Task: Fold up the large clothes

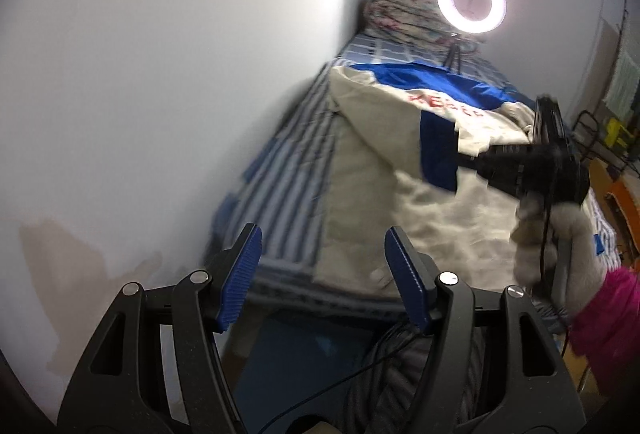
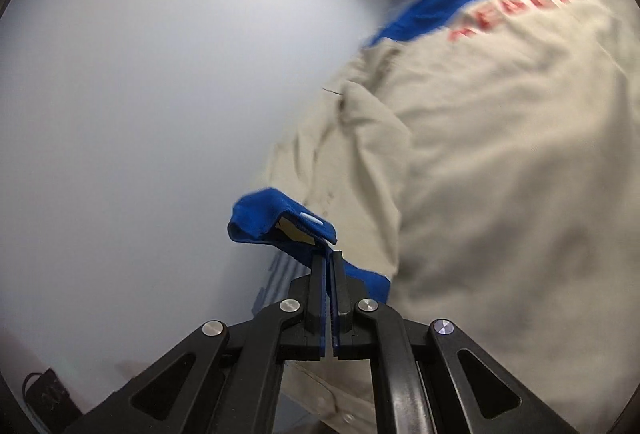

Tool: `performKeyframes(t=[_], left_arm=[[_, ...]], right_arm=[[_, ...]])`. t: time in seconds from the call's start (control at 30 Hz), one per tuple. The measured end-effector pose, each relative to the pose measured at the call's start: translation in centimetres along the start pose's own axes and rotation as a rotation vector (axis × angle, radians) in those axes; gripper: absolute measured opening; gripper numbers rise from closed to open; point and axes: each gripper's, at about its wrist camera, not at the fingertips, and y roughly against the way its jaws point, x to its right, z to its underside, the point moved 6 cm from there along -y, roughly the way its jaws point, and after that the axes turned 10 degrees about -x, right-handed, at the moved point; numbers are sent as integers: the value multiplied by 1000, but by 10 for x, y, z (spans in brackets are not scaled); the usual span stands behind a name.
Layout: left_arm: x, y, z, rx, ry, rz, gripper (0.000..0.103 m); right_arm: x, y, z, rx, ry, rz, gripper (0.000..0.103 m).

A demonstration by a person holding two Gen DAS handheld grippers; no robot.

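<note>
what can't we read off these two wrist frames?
- Red lettering on the beige jacket: motion blur in both views, unreadable.
- Jacket's right side and hem: cut off by the right wrist frame edge; in the left wrist view the right tool and gloved hand cover part.
- Blue cuff: pinched in the right tool, gripped part hidden.
- Left tool: open, empty.

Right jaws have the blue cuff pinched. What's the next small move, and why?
Probably carry the blue cuff across the beige jacket and lay the sleeve on its back. The right gripper is shut on the cuff, lifted off the bed; the left gripper is open and empty.
</note>
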Motion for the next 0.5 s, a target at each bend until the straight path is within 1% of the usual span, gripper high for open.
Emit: performKeyframes(t=[0.03,0.07,0.1,0.13,0.17,0.23,0.27,0.4,0.5], left_arm=[[6,-7,-7,-1,-3,27,66],[13,-15,-14,-10,0,61,67],[19,-25,-23,-26,8,105,67],[25,-37,-32,-55,25,161,68],[29,-48,-43,-80,48,210,72],[37,-71,-65,-117,100,287,73],[39,-82,-75,-135,120,311,73],[47,-127,-113,-206,182,345,76],[46,-166,-129,-288,268,381,76]], right_arm=[[5,4,5,0,-5,-9,0],[8,8,10,-2,2,5,0],[11,7,7,-7,14,17,0],[12,7,12,-11,24,22,0],[12,8,15,-17,30,21,0],[10,3,17,-25,46,25,0],[11,-6,10,-29,57,30,0],[11,-26,11,-42,117,60,0],[10,-30,16,-53,138,73,0]])
